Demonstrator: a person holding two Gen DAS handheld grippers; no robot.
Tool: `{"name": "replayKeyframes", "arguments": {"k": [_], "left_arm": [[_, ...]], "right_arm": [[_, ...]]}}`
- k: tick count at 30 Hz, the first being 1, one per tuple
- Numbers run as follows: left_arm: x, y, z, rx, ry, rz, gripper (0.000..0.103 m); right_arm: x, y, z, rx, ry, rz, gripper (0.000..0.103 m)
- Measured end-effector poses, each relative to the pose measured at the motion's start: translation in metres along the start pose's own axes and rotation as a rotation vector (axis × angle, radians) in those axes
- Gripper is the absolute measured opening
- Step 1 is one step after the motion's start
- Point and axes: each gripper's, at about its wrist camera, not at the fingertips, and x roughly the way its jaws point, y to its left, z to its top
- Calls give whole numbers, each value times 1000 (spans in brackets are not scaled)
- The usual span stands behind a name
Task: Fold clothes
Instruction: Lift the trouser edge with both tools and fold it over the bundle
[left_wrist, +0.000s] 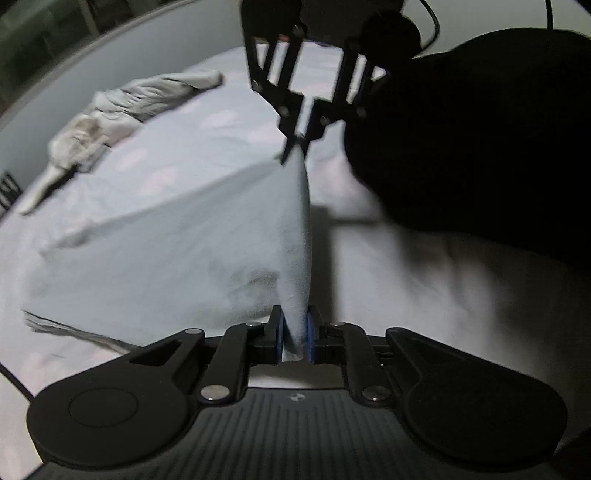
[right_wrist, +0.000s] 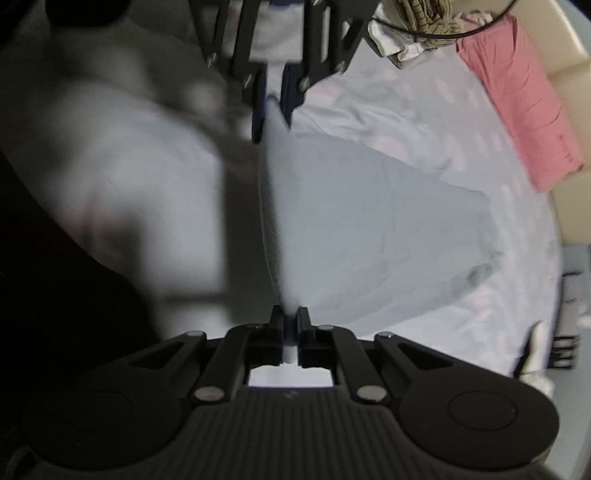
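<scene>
Left tongs (left_wrist: 295, 334) and right tongs (right_wrist: 291, 328) are each clenched on one edge of a pale blue garment (left_wrist: 177, 240), which is held taut between them, lifted off the bed (left_wrist: 207, 122). For a clean fold, the edge should be kept level and tight. Both tongs are angled steeply downward, facing each other.

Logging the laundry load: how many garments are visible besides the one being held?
3: a grey garment crumpled at the bed's far edge, a pink one by the headboard, a striped one beside it. Others may be hidden.
</scene>
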Motion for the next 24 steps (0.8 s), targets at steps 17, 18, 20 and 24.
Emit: {"name": "replayKeyframes", "arguments": {"k": [17,18,20,24], "left_arm": [[-55,156,13,-291,-173,129,10],[-53,164,14,-284,-169,144,10],[-48,183,15,-283,-156,172,10],[-37,225,11,-332,-125,212,10]], "right_arm": [[-43,-158,-14,248,-129,-37,6],[-40,-168,-13,248,-126,-42,7],[-32,-185,-11,241,-114,-54,7],[-15,-213,-10,237,-100,-72,7]]}}
